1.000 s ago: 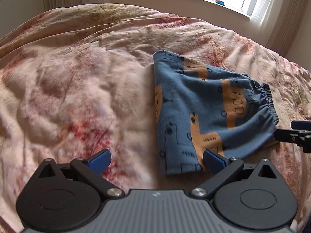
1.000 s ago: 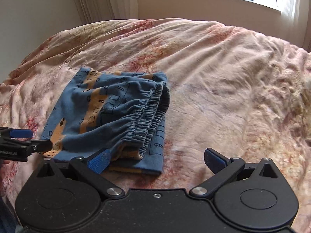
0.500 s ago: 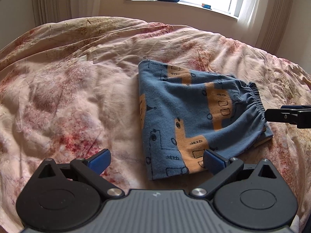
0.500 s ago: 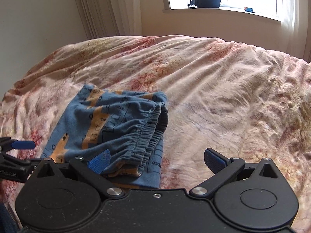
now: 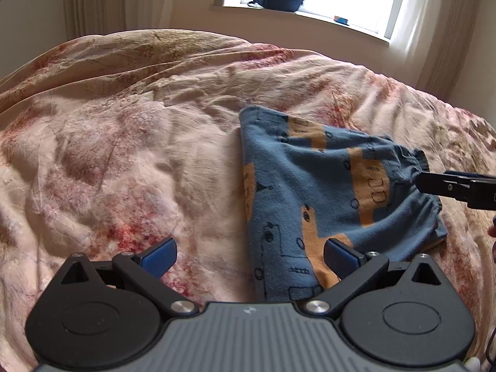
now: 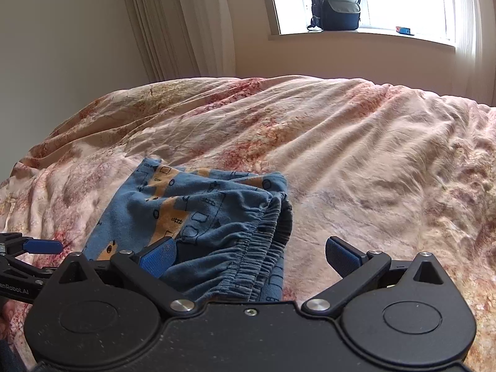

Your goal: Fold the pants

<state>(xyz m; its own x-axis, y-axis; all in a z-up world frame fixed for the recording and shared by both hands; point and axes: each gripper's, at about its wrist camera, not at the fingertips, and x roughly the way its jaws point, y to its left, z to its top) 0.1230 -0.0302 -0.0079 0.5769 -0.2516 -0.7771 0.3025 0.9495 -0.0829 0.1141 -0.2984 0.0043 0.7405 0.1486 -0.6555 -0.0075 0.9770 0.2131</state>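
Note:
The blue pants [image 5: 313, 204] with orange print lie folded into a small bundle on the bed, elastic waistband [image 6: 257, 241] facing the right wrist view. My left gripper [image 5: 248, 255] is open just above the bundle's near left corner, nothing between its blue pads [image 5: 159, 252]. My right gripper [image 6: 249, 255] is open over the waistband end, holding nothing. In the left wrist view the right gripper's finger [image 5: 449, 184] pokes in at the waistband. The left gripper's blue pad [image 6: 43, 245] shows at the left edge of the right wrist view.
A wrinkled pink floral duvet [image 5: 124, 155] covers the whole bed. A dark backpack [image 6: 336, 4] and a small blue item [image 6: 404, 30] sit on the window sill. Curtains [image 6: 173, 24] hang left of the window. A hand [image 6: 6, 316] shows at the lower left edge.
Both grippers have pulled back and tilted upward, so the window and backpack came into view. The folded pants stayed in place. Both grippers stayed open.

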